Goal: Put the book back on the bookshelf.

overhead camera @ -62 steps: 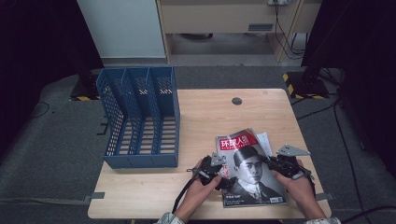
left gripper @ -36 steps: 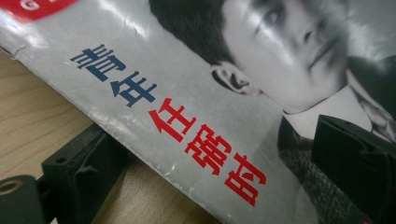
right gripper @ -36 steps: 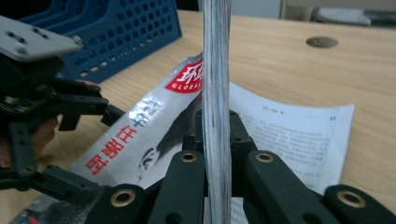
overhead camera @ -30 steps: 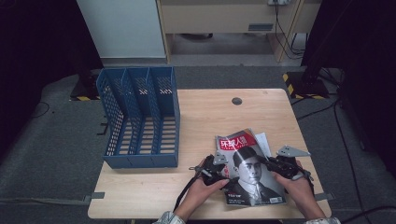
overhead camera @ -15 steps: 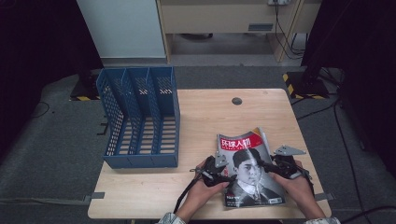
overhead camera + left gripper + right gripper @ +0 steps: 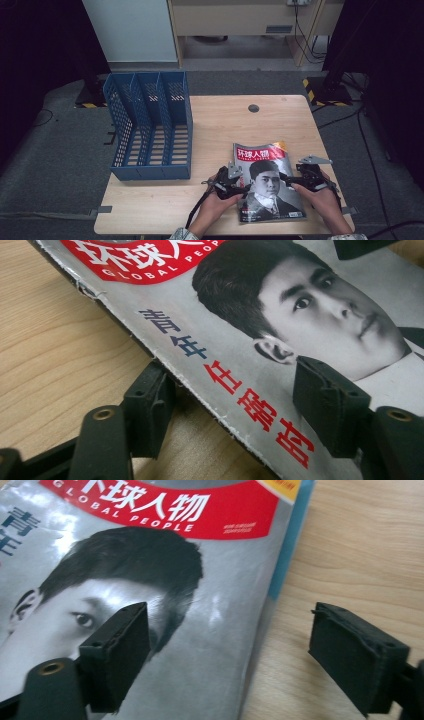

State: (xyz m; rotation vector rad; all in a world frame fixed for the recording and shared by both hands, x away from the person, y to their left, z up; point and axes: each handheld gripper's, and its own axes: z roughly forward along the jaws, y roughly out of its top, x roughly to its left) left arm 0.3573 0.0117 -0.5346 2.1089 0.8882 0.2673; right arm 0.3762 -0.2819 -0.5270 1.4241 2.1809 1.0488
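Wooden table (image 6: 220, 125) is bearing the magazine (image 6: 267, 182) flat while the left gripper (image 6: 239, 186) is closing around its spine and the right gripper (image 6: 289, 179) is opening wide at the other edge, so the blue file rack (image 6: 150, 125) is probably waiting unfilled.

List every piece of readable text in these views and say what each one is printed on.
"环球人物": white characters on the red banner of the magazine cover.
"GLOBAL PEOPLE": small white line under those characters, clearest in the right gripper view.
"青年": blue characters down the cover's left edge.
"任嘉": red characters below them; a third one is partly cut off.
Fine print on the red banner and the cover's bottom edge: too small to read.
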